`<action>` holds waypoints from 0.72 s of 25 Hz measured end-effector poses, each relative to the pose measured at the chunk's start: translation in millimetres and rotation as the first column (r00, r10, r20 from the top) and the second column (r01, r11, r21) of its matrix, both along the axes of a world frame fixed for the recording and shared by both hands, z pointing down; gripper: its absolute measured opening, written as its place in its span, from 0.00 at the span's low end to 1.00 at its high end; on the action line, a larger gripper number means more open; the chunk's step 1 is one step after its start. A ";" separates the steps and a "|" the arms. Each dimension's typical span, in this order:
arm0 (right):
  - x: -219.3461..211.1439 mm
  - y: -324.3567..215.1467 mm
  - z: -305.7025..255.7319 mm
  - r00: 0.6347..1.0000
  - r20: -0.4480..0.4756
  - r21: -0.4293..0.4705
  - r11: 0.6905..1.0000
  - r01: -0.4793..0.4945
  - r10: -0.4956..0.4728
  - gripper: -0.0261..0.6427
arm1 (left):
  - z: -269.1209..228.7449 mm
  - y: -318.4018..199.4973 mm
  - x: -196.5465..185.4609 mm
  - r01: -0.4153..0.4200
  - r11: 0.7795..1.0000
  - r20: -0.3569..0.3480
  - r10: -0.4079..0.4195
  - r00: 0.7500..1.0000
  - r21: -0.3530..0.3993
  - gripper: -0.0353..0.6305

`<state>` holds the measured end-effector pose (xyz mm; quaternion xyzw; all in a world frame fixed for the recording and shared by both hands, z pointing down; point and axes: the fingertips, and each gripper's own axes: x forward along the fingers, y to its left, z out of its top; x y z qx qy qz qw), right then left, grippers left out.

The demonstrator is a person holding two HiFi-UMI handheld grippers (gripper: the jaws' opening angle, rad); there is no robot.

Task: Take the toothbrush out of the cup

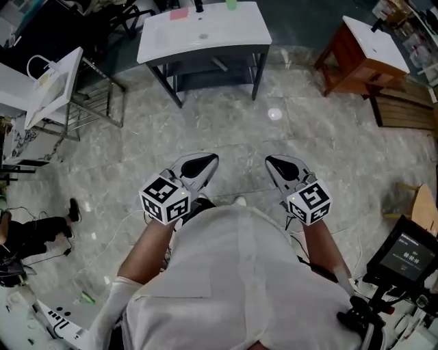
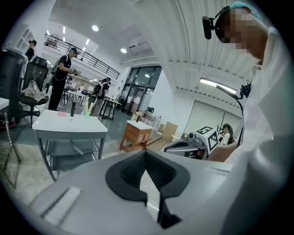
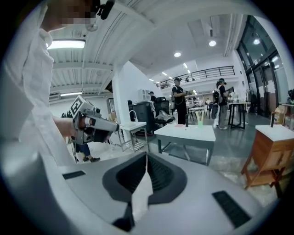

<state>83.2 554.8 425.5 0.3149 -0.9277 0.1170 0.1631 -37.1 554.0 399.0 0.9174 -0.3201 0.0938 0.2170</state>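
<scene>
Both of my tongs are clenched with nothing in them. The left tongs [image 1: 207, 160] show their dark pads meeting in a closed seam in the left gripper view [image 2: 145, 151]. The right tongs [image 1: 275, 163] look the same in the right gripper view [image 3: 146, 157]. I hold both close in front of my body, tipped a little downward and angled slightly toward each other, over bare stone floor.

The cup [image 1: 231, 4] is a small pale green thing at the far edge of the white table [image 1: 205, 35]. That table stands well apart from me, straight ahead across the floor. A dark bottle-like thing [image 1: 198, 6] and a pink thing [image 1: 178, 14] sit just to its left.

The cup shows left of my left tongs' line in the left gripper view [image 2: 87, 111]. It shows right of my right tongs' line in the right gripper view [image 3: 200, 120]. So it lies ahead and between the two, perhaps a shade toward the left one. I judge neither hand has a real advantage yet.

The toothbrush is too small to make out in any view. If it stands in the cup, I would expect its long axis near upright, with one end poking above the rim. Which way it leans I cannot tell.

I am not yet in reach. The next move calls for closing the gap to the table and opening one pair of tongs.
</scene>
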 end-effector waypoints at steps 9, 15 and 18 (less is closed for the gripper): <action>6.8 -40.6 8.6 1.000 0.008 0.032 0.999 0.010 -0.010 0.06 | 1.2 -52.6 10.7 0.019 1.000 0.037 -0.019 0.999 0.006 0.06; 12.3 -95.9 20.8 0.998 -0.012 0.013 0.998 -0.056 0.056 0.08 | 7.3 -126.6 23.6 -0.045 0.999 0.006 0.045 0.999 0.021 0.06; 6.3 -134.4 20.8 0.995 -0.052 0.005 0.996 -0.090 0.091 0.11 | 7.0 -174.2 19.6 -0.082 0.996 -0.003 0.082 0.997 0.026 0.06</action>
